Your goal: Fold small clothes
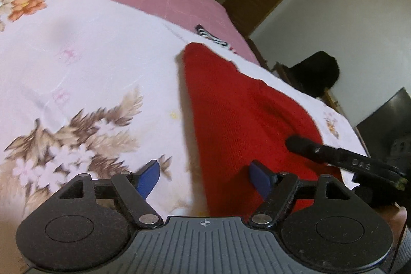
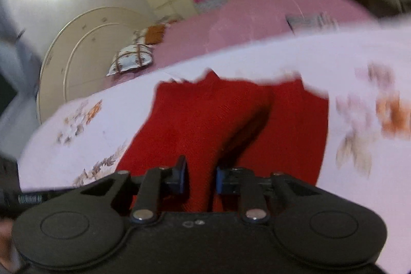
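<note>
The red knit garment point(image 1: 239, 104) is laid on the floral sheet point(image 1: 77, 55), long axis running away from both tongs. The right gripper point(image 2: 201, 177) is pinched on a raised fold of it; the left gripper point(image 1: 205, 177) is held wide at its near edge, empty.

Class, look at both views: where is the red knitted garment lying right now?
The red knitted garment lies on the floral sheet of the bed, right of centre in the left wrist view, its near end between the right claw's fingers.
</note>
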Motion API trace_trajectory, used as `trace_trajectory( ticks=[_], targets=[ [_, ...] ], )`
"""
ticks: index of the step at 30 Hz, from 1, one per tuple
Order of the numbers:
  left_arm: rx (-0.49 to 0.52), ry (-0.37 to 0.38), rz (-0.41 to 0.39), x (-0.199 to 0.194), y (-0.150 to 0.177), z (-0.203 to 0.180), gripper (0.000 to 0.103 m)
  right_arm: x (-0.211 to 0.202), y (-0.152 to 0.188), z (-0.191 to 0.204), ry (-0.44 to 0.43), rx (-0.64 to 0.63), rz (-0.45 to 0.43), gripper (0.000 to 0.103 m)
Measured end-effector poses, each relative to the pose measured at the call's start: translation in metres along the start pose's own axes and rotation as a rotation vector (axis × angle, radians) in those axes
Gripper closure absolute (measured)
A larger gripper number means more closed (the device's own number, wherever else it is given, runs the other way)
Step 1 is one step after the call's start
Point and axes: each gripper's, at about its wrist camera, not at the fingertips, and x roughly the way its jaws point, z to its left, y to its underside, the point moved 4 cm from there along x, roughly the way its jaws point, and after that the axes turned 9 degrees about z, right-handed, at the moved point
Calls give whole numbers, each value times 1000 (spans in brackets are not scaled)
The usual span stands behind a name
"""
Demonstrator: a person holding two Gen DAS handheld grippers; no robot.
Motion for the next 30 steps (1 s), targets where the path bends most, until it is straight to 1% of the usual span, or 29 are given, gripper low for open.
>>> trace_trajectory(
  ticks=[2, 4, 6, 7, 8, 9, 10, 11, 13, 14, 18, 21, 22, 23, 24, 25, 27, 29, 30],
  targets=[
    [29, 8, -7, -1, -5, -10, 27, -18, -5, 10, -14, -65, -64, 83],
    [85, 11, -14, -2, -8, -24, 27, -36, -8, 12, -24, -100, -107, 83],
    [148, -19, -3, 3, -6, -36, 27, -49, -1, 6, -4, -110, -132, 83],
    [181, -47, 19, 8, -3, -41, 27, -48, 3, -2, 14, -95, -125, 83],
    [214, -71, 52, 18, 2, -45, 27, -39, 7, -15, 44, -63, -104, 83],
    [213, -69, 61, 25, 5, -47, 23, -27, 13, -32, 58, 0, -62, 83],
    [197, -67, 59, 27, 7, -47, 21, -15, 19, -48, 32, 75, -19, 81],
    [190, -70, 51, 27, 8, -48, 20, -15, 21, -56, -13, 123, -33, 81],
    [192, -67, 46, 26, 10, -47, 20, -22, 20, -66, -79, 227, -53, 73],
    [188, -61, 48, 25, 10, -45, 20, -25, 20, -68, -89, 249, -64, 71],
    [192, -56, 55, 25, 10, -42, 20, -32, 18, -72, -85, 257, -90, 66],
    [199, -62, 63, 25, 7, -43, 20, -29, 10, -75, -60, 270, -112, 66],
    [205, -64, 67, 28, 5, -44, 20, -23, 2, -73, -54, 264, -117, 69],
    [211, -67, 70, 29, 3, -45, 20, -20, -1, -72, -44, 252, -115, 74],
    [214, -69, 71, 31, 2, -47, 20, -15, -5, -69, -37, 226, -105, 90],
    [220, -72, 72, 31, 0, -48, 20, -13, -7, -64, -18, 184, -105, 90],
    [231, -74, 60, 29, -3, -53, 20, -21, -9, -59, 12, 121, -125, 91],
    [258, -77, 55, 30, -4, -62, 20, -39, -11, -59, -5, 116, -182, 91],
    [274, -99, 67, 34, -4, -66, 20, -44, -10, -61, -8, 111, -202, 91]
  ],
)
